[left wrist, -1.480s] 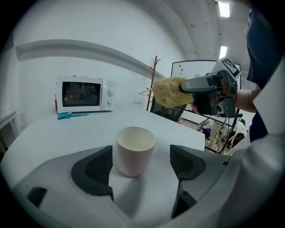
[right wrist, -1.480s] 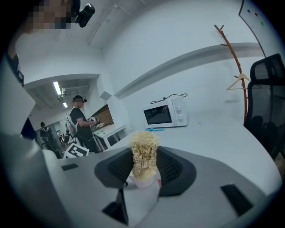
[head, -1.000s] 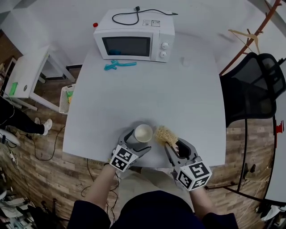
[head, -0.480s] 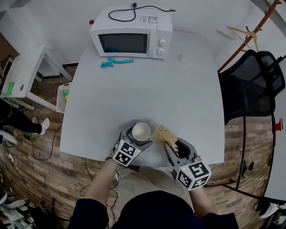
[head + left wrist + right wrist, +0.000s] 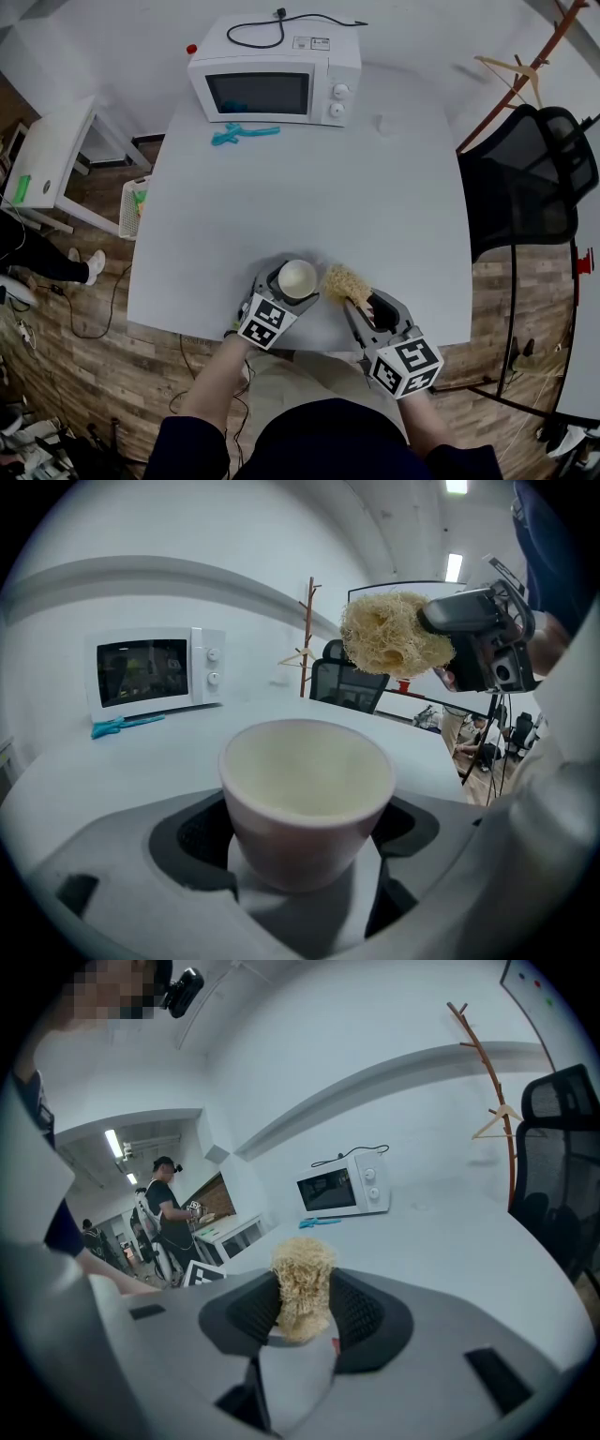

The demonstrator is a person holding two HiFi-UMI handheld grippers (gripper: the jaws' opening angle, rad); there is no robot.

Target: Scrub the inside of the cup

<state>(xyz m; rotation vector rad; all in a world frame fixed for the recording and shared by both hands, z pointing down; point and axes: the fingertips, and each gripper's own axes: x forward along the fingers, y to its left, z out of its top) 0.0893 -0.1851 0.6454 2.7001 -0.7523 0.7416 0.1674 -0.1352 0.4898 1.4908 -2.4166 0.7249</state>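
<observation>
At the table's (image 5: 375, 187) near edge: cup (image 5: 298, 278) sat clamped in the left gripper (image 5: 286, 292), mouth up.
Right gripper (image 5: 361, 302): jaws clenched on scrubber (image 5: 345, 281), just beside the cup's rim.
Left gripper view alone: showed the cup's pale inside.
Against half a second before: scrubber stayed outside the cup.

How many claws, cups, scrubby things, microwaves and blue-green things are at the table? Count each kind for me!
claws: 2, the left claw and the right claw
cup: 1
scrubber: 1
microwave: 1
blue-green tool: 1
total: 6
</observation>
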